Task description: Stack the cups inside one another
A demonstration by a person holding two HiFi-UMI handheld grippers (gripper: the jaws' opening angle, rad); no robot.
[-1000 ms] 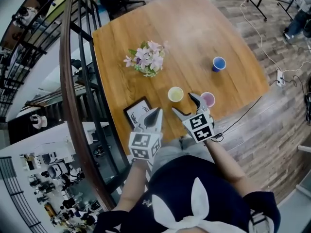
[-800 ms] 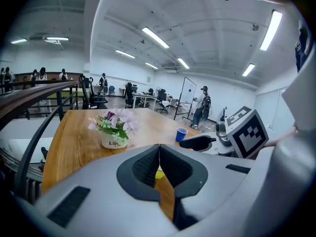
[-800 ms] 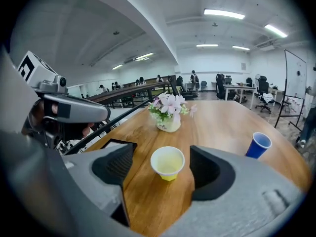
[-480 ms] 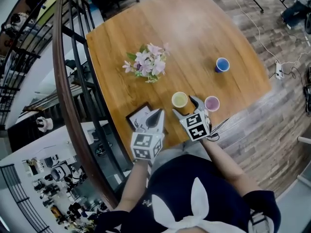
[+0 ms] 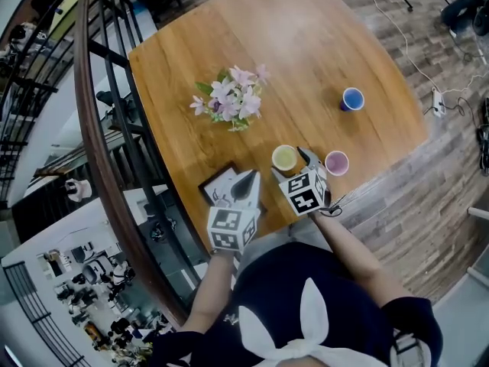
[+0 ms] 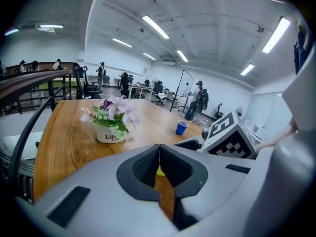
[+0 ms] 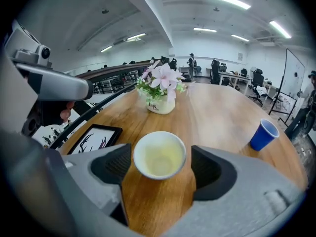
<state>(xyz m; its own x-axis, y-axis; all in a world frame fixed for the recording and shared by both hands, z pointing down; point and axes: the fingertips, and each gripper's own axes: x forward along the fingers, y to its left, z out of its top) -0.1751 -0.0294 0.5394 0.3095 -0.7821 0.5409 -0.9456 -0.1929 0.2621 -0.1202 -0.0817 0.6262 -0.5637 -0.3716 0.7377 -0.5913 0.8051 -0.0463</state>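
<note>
The right tongs [image 7: 160, 158] stand spread around the yellow cup [image 7: 159, 152] on the desk [image 7: 219, 115], seemingly not touching it. The left tongs [image 6: 159, 158] are pressed together, empty.

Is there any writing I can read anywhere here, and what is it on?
"Life": on the small white ceramic flower pot; the smaller line under it is too blurred to read.
The black-framed picture shows a drawing, with no readable words.
</note>
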